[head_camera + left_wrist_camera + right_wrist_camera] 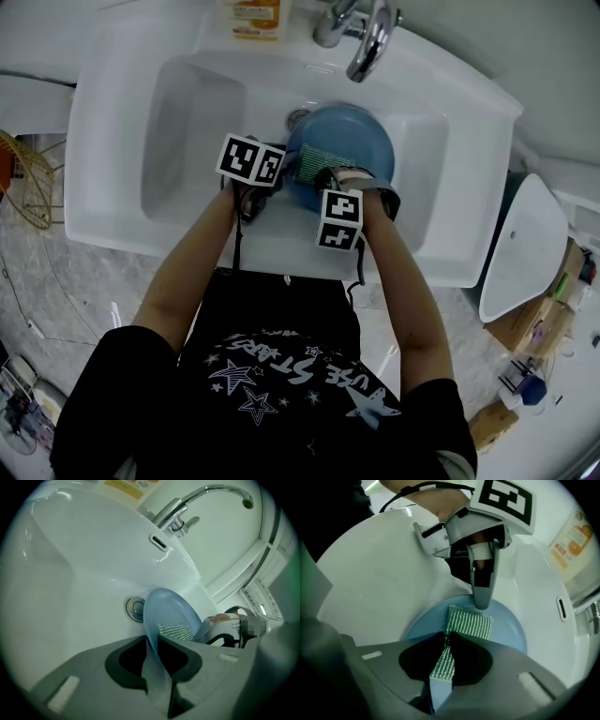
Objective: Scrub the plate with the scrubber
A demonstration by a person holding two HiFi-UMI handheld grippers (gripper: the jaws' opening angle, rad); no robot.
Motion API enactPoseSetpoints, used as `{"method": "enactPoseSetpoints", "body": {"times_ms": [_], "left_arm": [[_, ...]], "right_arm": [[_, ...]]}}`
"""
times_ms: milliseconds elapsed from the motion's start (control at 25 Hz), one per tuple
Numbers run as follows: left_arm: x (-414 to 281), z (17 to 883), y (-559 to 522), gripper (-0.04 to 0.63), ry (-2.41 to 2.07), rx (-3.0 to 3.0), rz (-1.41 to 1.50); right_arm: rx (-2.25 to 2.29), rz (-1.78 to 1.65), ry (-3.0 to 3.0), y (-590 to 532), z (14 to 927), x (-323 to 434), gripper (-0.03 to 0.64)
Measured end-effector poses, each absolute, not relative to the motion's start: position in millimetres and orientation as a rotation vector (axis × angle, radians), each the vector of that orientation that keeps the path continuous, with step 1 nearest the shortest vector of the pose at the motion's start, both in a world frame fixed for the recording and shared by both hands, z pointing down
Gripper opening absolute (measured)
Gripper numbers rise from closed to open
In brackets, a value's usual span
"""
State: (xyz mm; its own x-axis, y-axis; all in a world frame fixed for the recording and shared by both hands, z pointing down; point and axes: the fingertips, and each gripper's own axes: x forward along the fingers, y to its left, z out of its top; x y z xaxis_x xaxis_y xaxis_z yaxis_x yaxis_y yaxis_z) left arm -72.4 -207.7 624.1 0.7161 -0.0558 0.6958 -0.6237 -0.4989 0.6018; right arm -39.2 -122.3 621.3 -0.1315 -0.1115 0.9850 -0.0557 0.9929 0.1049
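Here, blue plate (364,131) in white sink (192,122), rim clamped in left gripper (152,651) jaws, right gripper (446,654) jaws pinching green scrubber (471,623)

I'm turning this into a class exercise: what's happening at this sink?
A person stands at a white sink with a gripper in each hand. The left gripper is shut on the rim of a blue plate, holding it over the basin. The right gripper pinches a green scrubber, whose free end lies against the plate's face.

Black T-shirt (272,384), white stars; grey left tool (152,641), right tool (447,639), marker cubes (250,159).
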Motion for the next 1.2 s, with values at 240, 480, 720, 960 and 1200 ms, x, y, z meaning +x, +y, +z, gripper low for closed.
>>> {"method": "enactPoseSetpoints", "body": {"times_ms": [240,480,720,960,1200], "left_arm": [[-72.8,624.6,-208.0,0.083,-0.526,1.987,0.777],[-73.8,624.2,-208.9,0.081,-0.529,1.995,0.797],[-73.9,624.2,-208.9,0.080,-0.528,1.997,0.803],[-73.4,623.6,-208.9,0.080,-0.524,1.998,0.805],[-73.3,623.9,-209.2,0.080,-0.523,1.999,0.811]], "right_arm": [[0.085,-0.032,-1.677,-103.1,615.2,-24.7,0.080],[0.311,-0.078,-1.672,-124.8,587.2,-5.7,0.072],[0.573,-0.136,-1.619,-175.0,570.0,17.4,0.064],[0.615,-0.075,-1.586,-197.8,598.8,23.8,0.058],[0.594,0.011,-1.595,-186.4,616.9,21.5,0.055]]}}
